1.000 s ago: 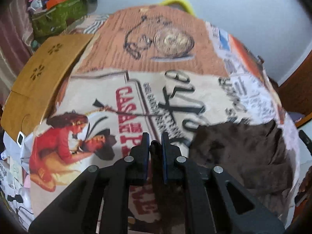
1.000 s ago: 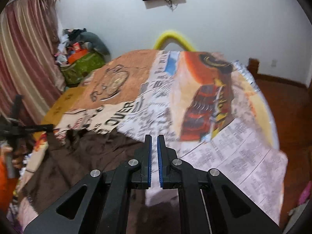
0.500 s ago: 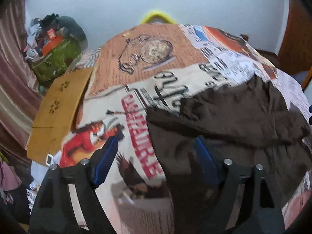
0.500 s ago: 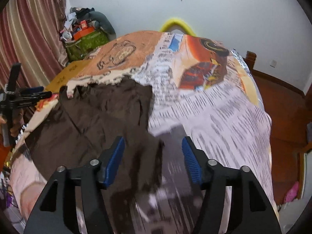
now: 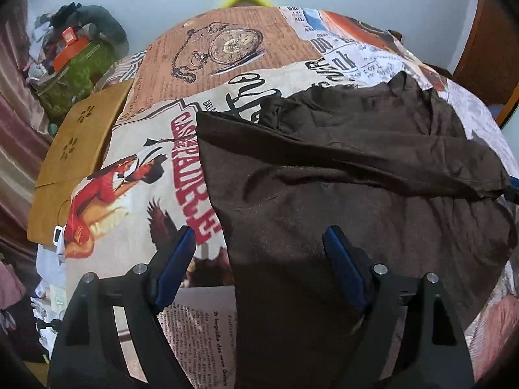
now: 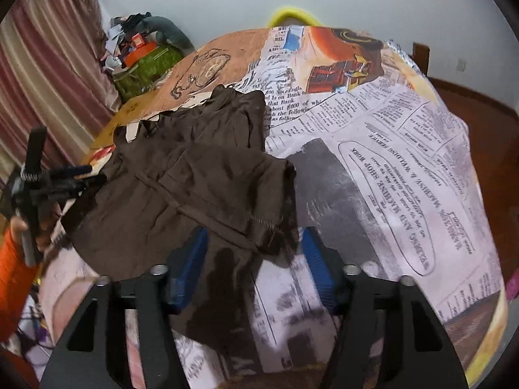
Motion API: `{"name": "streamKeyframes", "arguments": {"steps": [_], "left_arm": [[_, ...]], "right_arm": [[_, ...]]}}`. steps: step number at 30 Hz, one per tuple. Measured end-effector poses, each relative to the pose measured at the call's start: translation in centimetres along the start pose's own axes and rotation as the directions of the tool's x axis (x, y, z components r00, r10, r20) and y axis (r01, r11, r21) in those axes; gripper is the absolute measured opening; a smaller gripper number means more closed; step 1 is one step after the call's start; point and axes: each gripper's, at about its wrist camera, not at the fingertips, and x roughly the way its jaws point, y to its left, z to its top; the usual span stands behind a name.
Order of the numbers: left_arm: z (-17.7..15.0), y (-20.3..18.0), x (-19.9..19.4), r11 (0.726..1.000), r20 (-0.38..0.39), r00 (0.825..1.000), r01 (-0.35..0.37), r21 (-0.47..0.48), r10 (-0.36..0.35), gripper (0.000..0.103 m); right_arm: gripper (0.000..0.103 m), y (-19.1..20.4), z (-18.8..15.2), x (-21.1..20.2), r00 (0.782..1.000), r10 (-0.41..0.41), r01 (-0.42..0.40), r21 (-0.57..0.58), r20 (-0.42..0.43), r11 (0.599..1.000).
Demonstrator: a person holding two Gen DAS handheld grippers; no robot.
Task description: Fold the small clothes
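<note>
Bedcover [image 6: 405, 149] print reads "MACHINE SHOP WORK"; both tools gape, right one closing over brown garment [image 6: 194, 188].

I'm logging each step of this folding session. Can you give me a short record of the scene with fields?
surface: table under a printed cloth
garment: brown garment, lying on the cloth, one part folded over itself
left tongs: open, jaws astride the garment's left edge, gripping nothing
right tongs: jaws just been closing, not yet pressing; garment's hemmed corner between them
beside table: green bag, wooden board
</note>
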Motion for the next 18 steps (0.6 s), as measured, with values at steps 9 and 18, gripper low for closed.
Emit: {"name": "streamKeyframes", "arguments": {"steps": [9, 18], "left_arm": [[2.2, -2.5, 0.3, 0.996, 0.027, 1.000, 0.013, 0.084, -0.015, 0.081], [6.1, -4.9, 2.6, 0.984, 0.039, 0.999, -0.020, 0.176, 0.013, 0.086]], "right_arm": [[0.007, 0.8, 1.0, 1.0, 0.998, 0.053, -0.053, -0.003, -0.017, 0.999], [0.006, 2.6, 7.5, -0.1, 0.993, 0.055, -0.043, -0.109, 0.105, 0.993]]}}
